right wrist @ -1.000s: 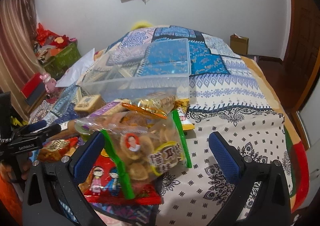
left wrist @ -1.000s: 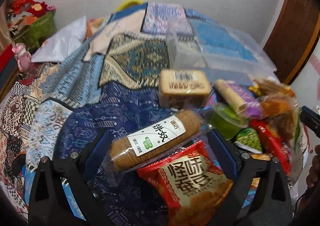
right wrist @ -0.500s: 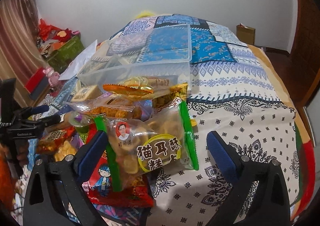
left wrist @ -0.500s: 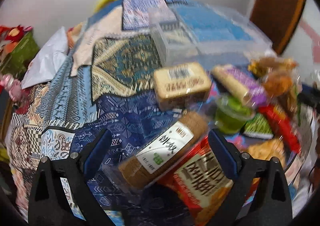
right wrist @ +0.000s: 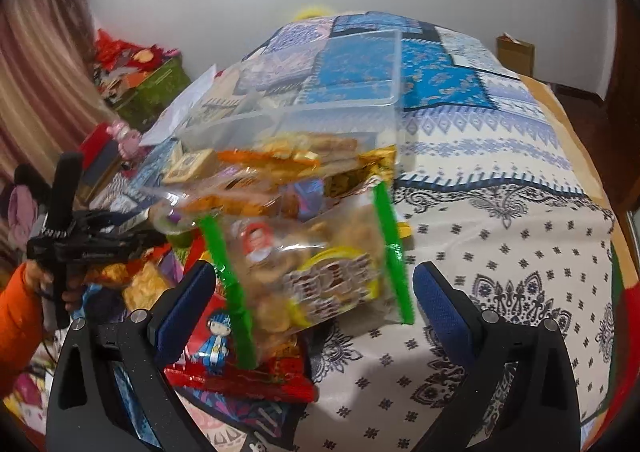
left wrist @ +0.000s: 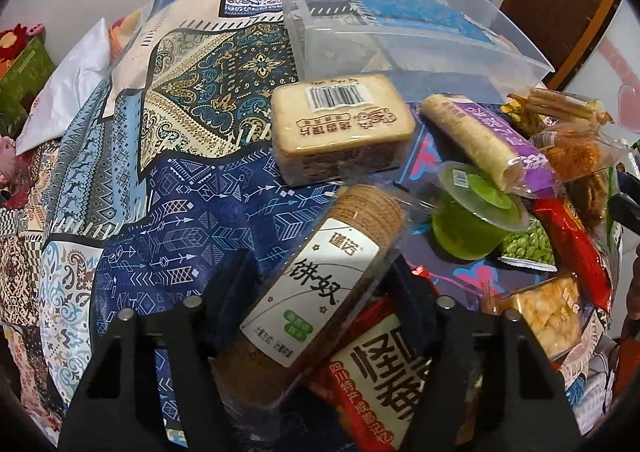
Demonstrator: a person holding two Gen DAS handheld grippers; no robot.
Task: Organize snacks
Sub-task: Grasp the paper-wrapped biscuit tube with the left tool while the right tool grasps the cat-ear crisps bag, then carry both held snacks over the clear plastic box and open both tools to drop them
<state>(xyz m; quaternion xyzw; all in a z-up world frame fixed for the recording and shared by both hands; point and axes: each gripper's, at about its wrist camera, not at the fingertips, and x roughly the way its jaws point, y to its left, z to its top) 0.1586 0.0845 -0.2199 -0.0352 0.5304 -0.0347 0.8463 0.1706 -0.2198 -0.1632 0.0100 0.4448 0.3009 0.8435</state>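
Now left gripper (left wrist: pixel 320 288) jaws clamp the biscuit roll (left wrist: pixel 316 300); right gripper (right wrist: pixel 312 292) jaws gape wide, holding nothing.

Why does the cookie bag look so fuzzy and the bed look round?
Right wrist view: the cookie bag is motion-blurred. Left wrist view: sharp, with glare on the clear plastic bin. Both views: the fisheye lens curves the bedspread.

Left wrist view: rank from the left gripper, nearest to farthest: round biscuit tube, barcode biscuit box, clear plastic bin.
1. Round biscuit tube: between the jaws of the left gripper, tilted up to the right.
2. Barcode biscuit box: on the bedspread just beyond the tube's far end, centre.
3. Clear plastic bin: behind the box, upper right, farthest.
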